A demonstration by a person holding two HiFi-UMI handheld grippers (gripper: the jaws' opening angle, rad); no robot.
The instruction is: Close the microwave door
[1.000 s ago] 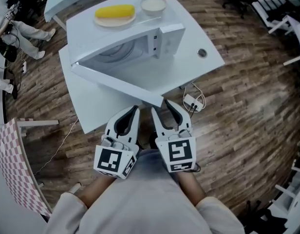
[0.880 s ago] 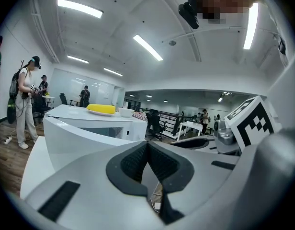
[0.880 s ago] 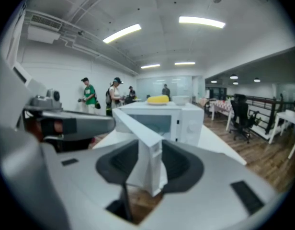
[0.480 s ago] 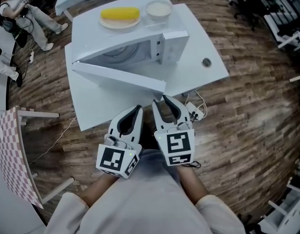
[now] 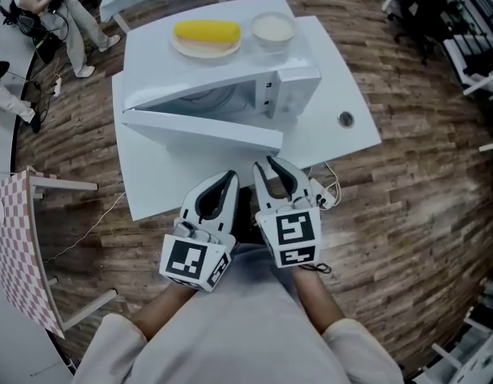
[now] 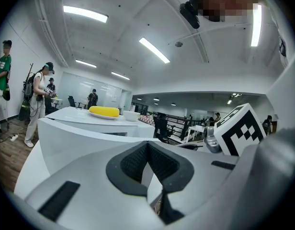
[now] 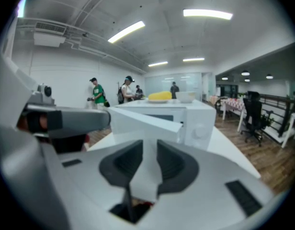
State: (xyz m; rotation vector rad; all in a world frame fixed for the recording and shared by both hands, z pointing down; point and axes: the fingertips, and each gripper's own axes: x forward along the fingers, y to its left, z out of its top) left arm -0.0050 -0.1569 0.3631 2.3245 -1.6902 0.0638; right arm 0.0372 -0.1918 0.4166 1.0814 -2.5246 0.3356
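While the microwave door (image 5: 200, 125) stands half open over the worktop (image 5: 162, 178), right tongs (image 5: 267, 163) sit near its free corner, slightly spread, just been closing, nothing between. Left tongs (image 5: 230, 176) pressed together, empty.

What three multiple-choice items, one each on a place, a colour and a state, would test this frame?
1. Where is the plate with yellow food? A on top of the microwave; B inside it; C on the floor.
2. The bowl beside that plate is: A white; B red; C black.
3. The microwave's door is: A shut; B partly open; C missing.
Answers: A, the plate rests on the microwave's roof; A, the bowl is plain white; B, the door hangs out, cavity showing.
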